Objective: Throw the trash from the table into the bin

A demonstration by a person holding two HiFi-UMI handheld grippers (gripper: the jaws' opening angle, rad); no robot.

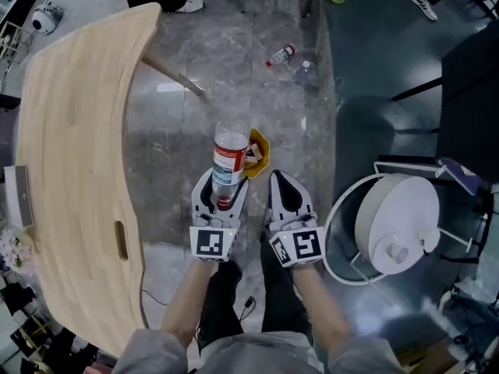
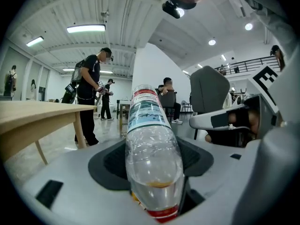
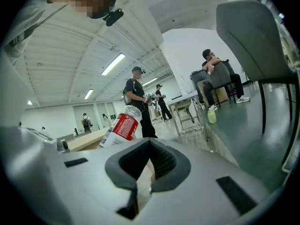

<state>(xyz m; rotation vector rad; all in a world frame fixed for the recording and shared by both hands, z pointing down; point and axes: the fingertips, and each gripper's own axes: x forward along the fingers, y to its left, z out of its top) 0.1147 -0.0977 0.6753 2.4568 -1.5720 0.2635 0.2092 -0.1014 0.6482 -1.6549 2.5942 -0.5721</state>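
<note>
My left gripper (image 1: 224, 184) is shut on a clear plastic bottle (image 1: 229, 160) with a red and white label. The bottle sticks out forward between the jaws, over the floor just right of the table. In the left gripper view the bottle (image 2: 151, 144) lies along the jaws with a little amber liquid in it. My right gripper (image 1: 278, 178) is beside it, with its jaws closed together. A yellow wrapper (image 1: 256, 153) sticks out at its tip. In the right gripper view, my right gripper (image 3: 147, 167) has a thin pale strip pinched between the dark pads.
The curved wooden table (image 1: 78, 139) runs along the left, its top bare. A white round drum in a wire frame (image 1: 394, 223) stands on the floor at the right. Another bottle (image 1: 281, 54) lies on the floor ahead. People stand and sit in the room beyond.
</note>
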